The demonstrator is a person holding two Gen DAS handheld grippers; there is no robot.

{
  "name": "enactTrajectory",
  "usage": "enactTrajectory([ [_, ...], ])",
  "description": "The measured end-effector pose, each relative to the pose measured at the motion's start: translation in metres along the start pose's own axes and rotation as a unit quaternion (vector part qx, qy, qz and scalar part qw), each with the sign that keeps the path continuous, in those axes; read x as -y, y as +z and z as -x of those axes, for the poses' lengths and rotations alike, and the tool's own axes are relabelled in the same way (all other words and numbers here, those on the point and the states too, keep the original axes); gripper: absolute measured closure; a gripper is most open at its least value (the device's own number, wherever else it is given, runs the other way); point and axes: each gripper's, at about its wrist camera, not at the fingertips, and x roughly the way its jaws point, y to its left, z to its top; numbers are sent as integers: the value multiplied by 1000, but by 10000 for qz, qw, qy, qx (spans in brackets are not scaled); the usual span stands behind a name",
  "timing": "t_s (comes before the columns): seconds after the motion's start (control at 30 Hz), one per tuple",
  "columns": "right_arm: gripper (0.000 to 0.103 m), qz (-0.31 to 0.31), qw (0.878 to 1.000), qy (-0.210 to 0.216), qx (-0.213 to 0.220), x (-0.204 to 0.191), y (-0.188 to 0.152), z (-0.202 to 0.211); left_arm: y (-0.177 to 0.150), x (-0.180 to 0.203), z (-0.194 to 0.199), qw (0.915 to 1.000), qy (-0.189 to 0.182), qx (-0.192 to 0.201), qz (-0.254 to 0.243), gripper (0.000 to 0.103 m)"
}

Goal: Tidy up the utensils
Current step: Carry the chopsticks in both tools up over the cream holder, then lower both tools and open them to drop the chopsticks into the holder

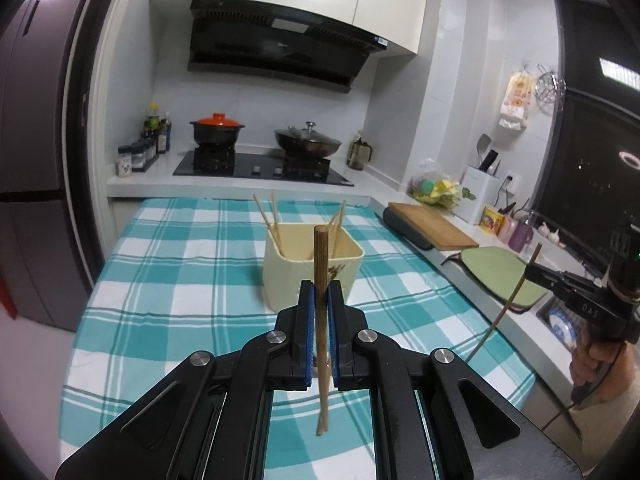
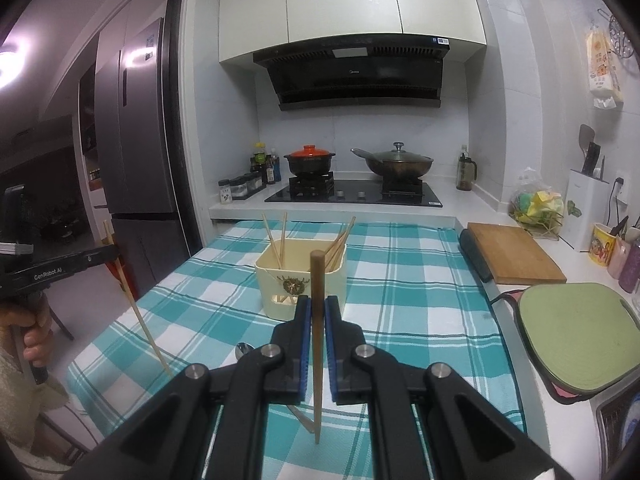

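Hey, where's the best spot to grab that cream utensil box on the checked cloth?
Grip the near wall of the cream utensil box at its rim, coming straight down from above. It stands upright and open-topped, and the chopsticks inside lean toward the back-left and right, leaving that near edge free.

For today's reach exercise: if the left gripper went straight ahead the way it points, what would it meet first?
Most likely the cream holder, dead ahead of the left gripper and its chopstick; the gap is hard to judge.
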Motion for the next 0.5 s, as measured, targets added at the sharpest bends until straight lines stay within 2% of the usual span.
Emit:
enactTrajectory([
  [0.5, 96, -55, 9998, 12, -165, 6, 4, -16, 9, -8, -5, 9999, 119, -69, 52, 99],
])
